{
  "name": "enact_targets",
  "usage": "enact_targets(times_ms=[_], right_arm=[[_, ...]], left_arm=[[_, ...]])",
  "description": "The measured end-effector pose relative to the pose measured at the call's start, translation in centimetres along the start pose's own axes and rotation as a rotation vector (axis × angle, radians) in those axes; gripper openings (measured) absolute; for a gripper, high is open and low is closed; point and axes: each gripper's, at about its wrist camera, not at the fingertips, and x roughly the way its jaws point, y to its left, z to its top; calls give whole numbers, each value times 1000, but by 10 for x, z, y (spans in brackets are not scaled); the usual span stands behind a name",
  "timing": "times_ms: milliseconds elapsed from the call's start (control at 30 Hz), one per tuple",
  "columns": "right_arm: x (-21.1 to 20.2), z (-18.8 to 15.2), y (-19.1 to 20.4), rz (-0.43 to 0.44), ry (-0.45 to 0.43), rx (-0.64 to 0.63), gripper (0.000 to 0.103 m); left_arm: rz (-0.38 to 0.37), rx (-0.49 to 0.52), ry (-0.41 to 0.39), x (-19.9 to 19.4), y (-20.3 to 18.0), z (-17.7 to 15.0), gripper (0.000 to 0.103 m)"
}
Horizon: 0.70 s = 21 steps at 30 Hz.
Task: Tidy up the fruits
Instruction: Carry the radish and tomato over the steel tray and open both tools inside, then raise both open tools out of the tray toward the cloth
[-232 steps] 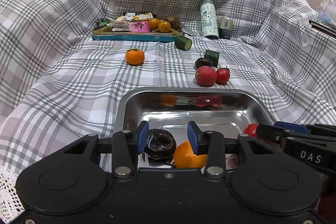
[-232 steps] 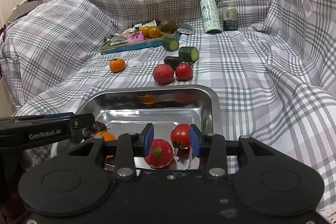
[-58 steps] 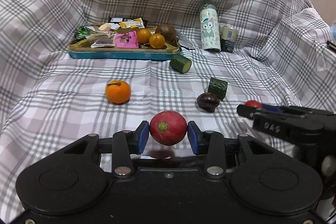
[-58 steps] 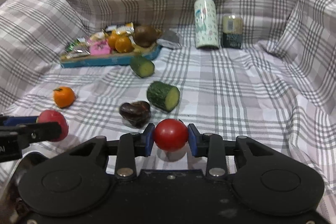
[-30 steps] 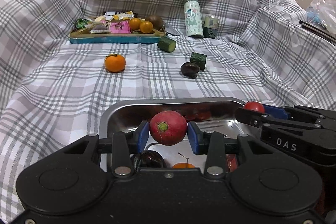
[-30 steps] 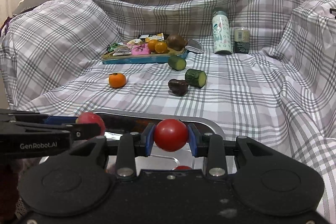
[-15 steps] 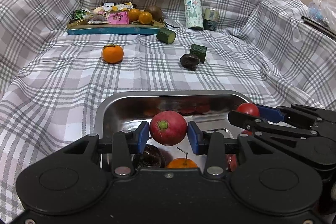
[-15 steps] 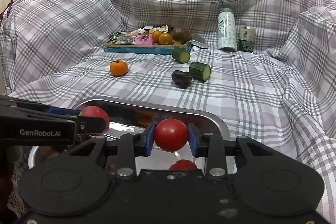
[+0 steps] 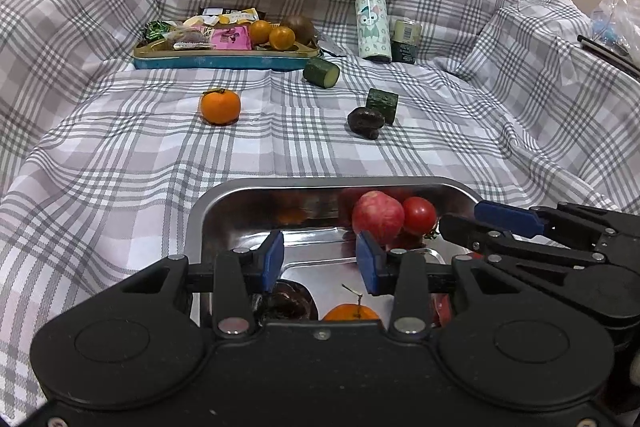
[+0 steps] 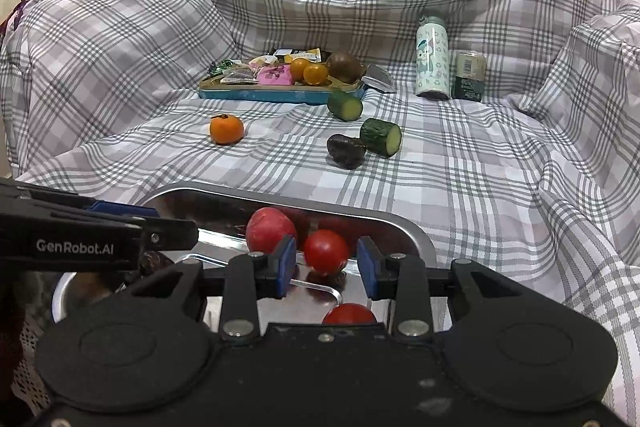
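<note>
Plaid sheet (image 9: 120, 163) covers the whole surface. Steel tray (image 9: 224, 203) sits nearest, under both claws. Blue tray (image 9: 224, 61) of snacks and fruit is at the back, with a bottle (image 9: 374, 27) and a can (image 9: 406, 41) to its right. Left claw (image 9: 320, 259): jaws apart, nothing between the pads. Right claw (image 10: 326, 267): jaws apart, pads clear of the tomato (image 10: 326, 251), which lies in the steel tray. Red radish (image 9: 376, 215) touches the tomato in the tray's far right corner. On the sheet: tangerine (image 9: 220, 106), two cucumber chunks (image 9: 321, 73), dark fruit (image 9: 365, 122).
</note>
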Motion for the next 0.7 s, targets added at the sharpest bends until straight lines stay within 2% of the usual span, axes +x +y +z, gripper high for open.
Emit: enact_targets(times_ms=[700], right_arm=[[0,-1,0,-5,3,0,36]], left_arm=[[59,33,0,3,-4,-3,48]])
